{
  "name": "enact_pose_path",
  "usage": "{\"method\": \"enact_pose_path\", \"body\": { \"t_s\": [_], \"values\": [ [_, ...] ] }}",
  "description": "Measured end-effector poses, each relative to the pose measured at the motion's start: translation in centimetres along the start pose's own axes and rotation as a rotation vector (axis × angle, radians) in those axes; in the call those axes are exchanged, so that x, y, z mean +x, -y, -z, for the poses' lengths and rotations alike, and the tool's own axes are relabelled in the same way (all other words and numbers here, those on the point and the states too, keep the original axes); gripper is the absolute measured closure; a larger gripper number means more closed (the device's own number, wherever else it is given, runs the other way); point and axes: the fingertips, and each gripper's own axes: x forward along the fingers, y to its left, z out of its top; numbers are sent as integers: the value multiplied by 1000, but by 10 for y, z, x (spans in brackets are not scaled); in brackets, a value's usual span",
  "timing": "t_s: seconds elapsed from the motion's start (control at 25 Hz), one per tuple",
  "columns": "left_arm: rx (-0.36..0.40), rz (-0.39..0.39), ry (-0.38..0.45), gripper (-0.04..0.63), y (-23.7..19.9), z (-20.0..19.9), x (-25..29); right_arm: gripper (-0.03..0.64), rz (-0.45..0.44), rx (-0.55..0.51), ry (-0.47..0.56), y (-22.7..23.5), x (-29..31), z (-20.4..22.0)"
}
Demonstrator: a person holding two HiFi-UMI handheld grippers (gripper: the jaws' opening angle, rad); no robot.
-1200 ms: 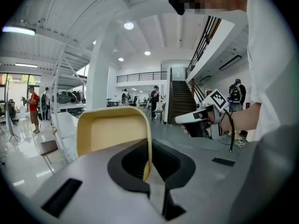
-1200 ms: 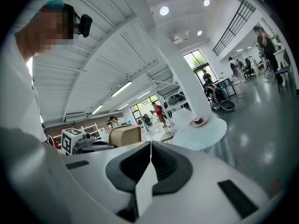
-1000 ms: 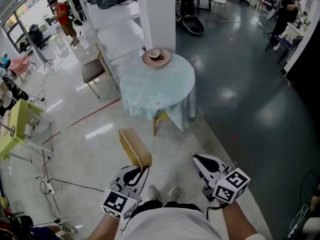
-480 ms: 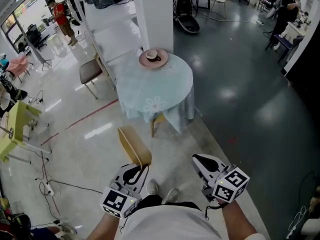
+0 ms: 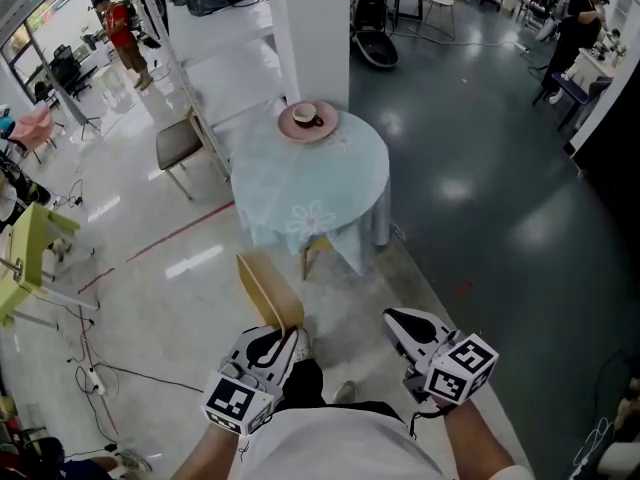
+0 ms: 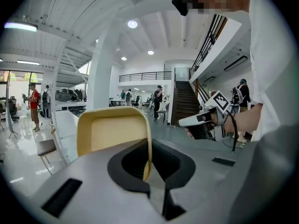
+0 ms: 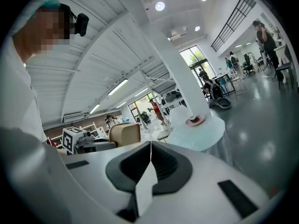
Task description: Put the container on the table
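Left gripper (image 5: 285, 336) clamped on one side wall of the empty tan container (image 5: 268, 293), jutting forward past the jaws. Right gripper (image 5: 400, 320) alongside, pressed closed on nothing. Round table (image 5: 310, 183) well ahead of both, bearing a pink plate (image 5: 307, 120).

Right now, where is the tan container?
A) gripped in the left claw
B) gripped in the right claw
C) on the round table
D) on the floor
A: the left claw is shut on a wall of the tan container, well short of the round table; the right claw is shut on nothing.
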Motion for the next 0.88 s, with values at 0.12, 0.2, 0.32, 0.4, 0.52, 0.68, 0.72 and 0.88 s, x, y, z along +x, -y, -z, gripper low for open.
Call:
{"method": "enact_pose_path", "body": {
  "t_s": [0.12,0.2,0.32,0.4,0.52,0.68,0.72,0.88],
  "values": [
    [-12,9,5,566,-16,1,10,597,7,-1,-8,7,15,-3],
    [-14,22,6,566,-29,1,17,597,15,3,-13,12,29,-5],
    [-2,43,-13,566,-55,3,26,597,34,24,-21,19,56,-9],
    [-6,50,-18,566,-76,3,33,597,39,32,-26,22,76,-13],
    [-16,53,-21,566,-106,3,47,597,37,34,-37,30,106,-18],
    [-34,55,-28,566,-145,-1,65,597,51,47,-49,44,142,-29],
    [-38,59,-31,566,-155,-2,69,597,57,47,-49,48,150,-33],
    [-43,72,-41,566,-191,-1,84,597,71,40,-50,62,184,-47]
  ]
}}
